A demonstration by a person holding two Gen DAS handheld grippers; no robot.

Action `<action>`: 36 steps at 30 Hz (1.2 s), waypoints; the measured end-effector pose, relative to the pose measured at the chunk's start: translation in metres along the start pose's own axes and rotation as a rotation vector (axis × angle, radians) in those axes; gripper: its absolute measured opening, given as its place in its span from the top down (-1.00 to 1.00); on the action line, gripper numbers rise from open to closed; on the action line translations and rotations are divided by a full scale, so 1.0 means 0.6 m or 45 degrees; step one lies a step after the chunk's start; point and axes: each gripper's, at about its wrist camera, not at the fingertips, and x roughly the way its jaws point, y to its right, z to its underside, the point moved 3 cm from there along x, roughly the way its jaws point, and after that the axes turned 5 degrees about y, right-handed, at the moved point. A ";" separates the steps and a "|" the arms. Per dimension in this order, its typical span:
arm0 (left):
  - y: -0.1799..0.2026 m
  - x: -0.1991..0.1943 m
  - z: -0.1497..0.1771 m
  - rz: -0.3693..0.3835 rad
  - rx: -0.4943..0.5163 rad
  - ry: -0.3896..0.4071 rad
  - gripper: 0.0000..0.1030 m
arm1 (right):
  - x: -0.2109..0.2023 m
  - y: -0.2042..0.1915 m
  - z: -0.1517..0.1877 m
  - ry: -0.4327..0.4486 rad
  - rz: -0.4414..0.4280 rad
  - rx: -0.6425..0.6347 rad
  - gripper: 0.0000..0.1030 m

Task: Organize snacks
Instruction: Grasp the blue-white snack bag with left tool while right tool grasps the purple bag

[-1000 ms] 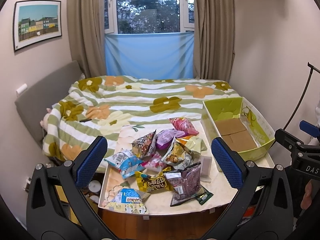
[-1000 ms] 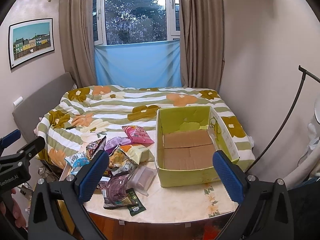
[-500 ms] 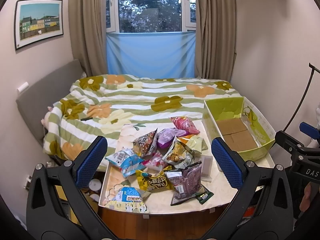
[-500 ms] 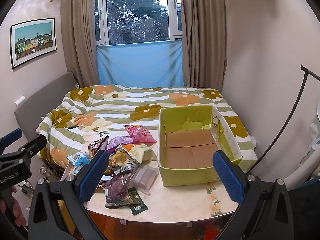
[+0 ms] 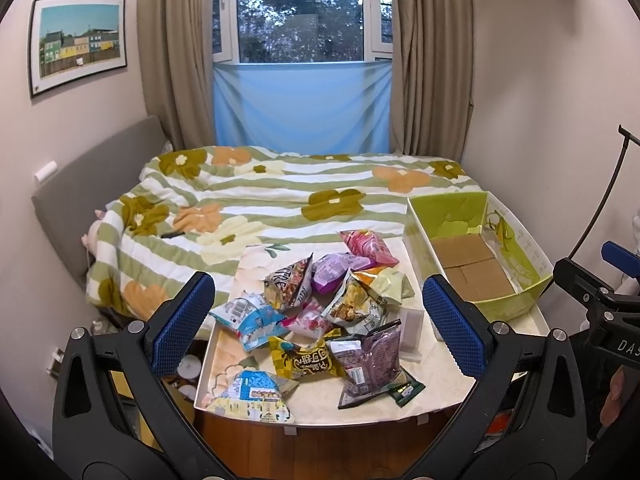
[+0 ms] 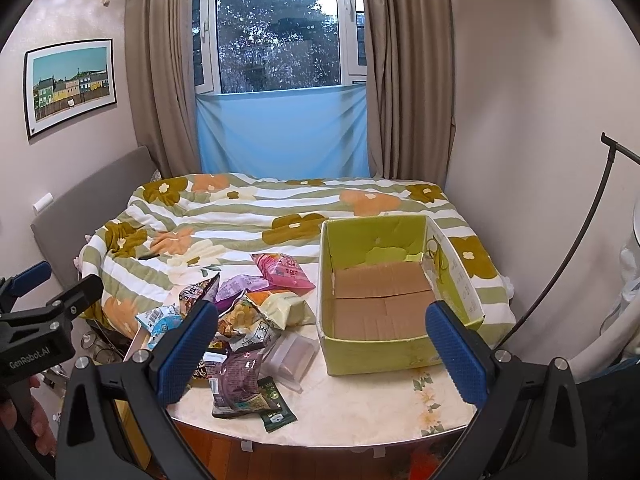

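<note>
The left tongs are being held wide apart and empty above the near edge of the bench, framing the heap of snack packets, seemingly so that a first packet can be chosen. The right tongs are likewise being kept spread and empty, aimed at the open green box, whose cardboard floor is lying bare; nothing is judged to have been packed yet. The packets are being left in a loose pile on the bench's left half, several overlapping: a purple packet is resting nearest the front edge, with a small dark green sachet partly tucked beside it, and a pink packet is lying at the far side, near the bed. A translucent plastic container is sitting between the pile and the box. The box is being kept just beside the pile, presumably so each transfer stays short. Crinkly, overlapping bags are likely to slip or drag neighbours when pinched.
</note>
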 end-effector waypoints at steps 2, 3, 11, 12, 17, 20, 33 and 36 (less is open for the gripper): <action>0.000 0.000 0.000 -0.003 0.000 0.002 -0.99 | 0.000 0.000 0.000 0.000 0.000 -0.003 -0.99; 0.000 -0.001 0.001 -0.003 -0.001 0.002 -0.99 | 0.000 0.000 0.000 -0.001 0.002 -0.002 -0.99; 0.005 0.001 0.002 -0.003 0.000 -0.003 -0.99 | -0.003 0.008 0.002 0.000 0.002 0.014 -0.99; 0.006 0.001 0.002 -0.003 0.000 -0.004 -0.99 | -0.002 0.008 0.002 -0.001 0.001 0.015 -0.99; 0.004 0.000 0.001 -0.003 0.000 -0.003 -0.99 | -0.005 0.013 0.001 0.004 -0.005 0.016 -0.99; 0.005 0.000 0.001 0.001 -0.002 -0.005 -0.99 | -0.007 0.016 0.001 0.006 -0.008 0.015 -0.99; -0.034 0.017 0.053 -0.137 -0.081 -0.169 -0.99 | 0.018 0.024 0.019 -0.096 -0.077 -0.067 -0.99; -0.058 0.036 0.094 -0.172 -0.132 -0.263 -0.99 | 0.046 0.020 0.045 -0.162 -0.165 -0.080 -0.99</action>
